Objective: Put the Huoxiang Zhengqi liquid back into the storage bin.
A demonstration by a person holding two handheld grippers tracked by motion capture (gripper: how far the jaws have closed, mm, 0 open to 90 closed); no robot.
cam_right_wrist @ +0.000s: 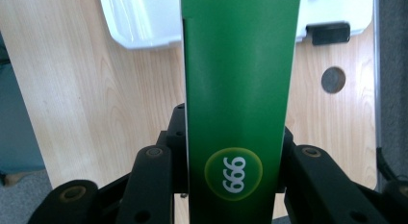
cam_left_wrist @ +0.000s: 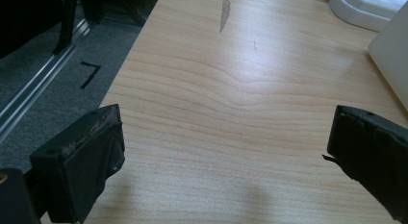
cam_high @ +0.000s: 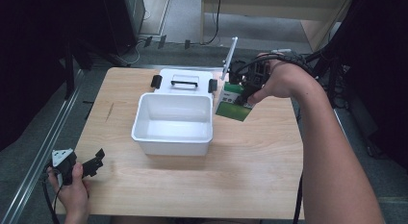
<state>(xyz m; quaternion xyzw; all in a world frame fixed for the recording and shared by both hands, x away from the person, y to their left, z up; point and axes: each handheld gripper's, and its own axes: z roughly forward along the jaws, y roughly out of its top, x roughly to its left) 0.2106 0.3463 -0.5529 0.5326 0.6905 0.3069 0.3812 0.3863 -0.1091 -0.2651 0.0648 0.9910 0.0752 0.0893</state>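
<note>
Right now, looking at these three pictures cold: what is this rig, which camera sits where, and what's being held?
No robot: a person holds two-jaw tongs in each hand. The high view looks down on a wooden table; the other two cameras ride on the tongs. On the table stands an open white bin, its lid lying behind it. The right tongs are shut on a green carton, lifted beside the bin. The left tongs are open, holding nothing, near the table's front left corner.

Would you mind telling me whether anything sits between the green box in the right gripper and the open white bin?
Nothing visible does. The right gripper holds the green box in the air just off the right wall of the white bin, whose inside looks empty. Its lid lies behind it, out of the way.
</note>
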